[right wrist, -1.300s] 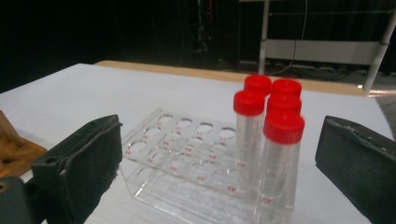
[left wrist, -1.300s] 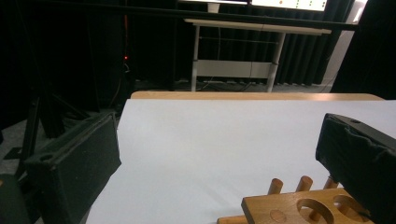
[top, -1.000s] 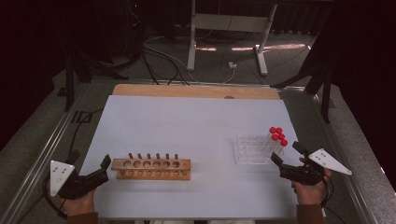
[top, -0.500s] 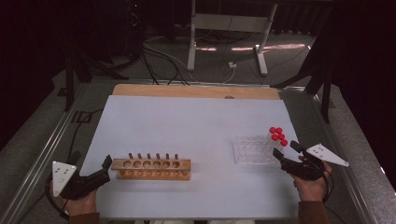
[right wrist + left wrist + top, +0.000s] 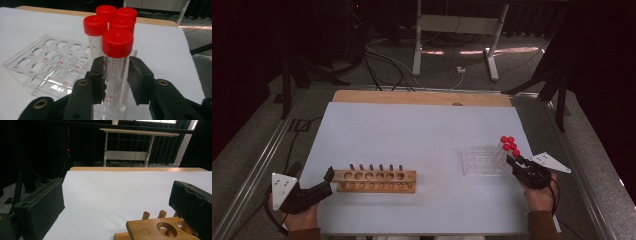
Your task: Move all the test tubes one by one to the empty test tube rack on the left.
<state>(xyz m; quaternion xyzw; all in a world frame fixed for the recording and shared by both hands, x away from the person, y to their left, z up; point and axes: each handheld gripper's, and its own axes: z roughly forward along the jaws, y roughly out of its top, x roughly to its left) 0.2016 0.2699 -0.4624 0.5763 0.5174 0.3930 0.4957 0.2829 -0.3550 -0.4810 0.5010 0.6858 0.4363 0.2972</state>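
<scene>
A wooden rack (image 5: 377, 180) with a row of round holes and pegs lies at the front left of the white table. My left gripper (image 5: 328, 181) is open at its left end; in the left gripper view the wooden rack (image 5: 160, 230) sits by the right jaw of the left gripper (image 5: 115, 205). A clear plastic rack (image 5: 482, 160) at the front right holds several red-capped tubes (image 5: 508, 144) in its right corner. My right gripper (image 5: 116, 80) has its pads pressed on both sides of the nearest tube (image 5: 117, 50), which stands upright in the clear rack (image 5: 50, 62).
The white sheet (image 5: 422, 135) covers the table, with a wooden strip (image 5: 422, 97) along its far edge. Metal rails run down both sides. Beyond the table are a metal stand (image 5: 457, 30), cables on the floor and dark curtains.
My right gripper has moved forward to the tubes and its jaws have narrowed from wide open to closed around the nearest tube. The left gripper has barely moved.
</scene>
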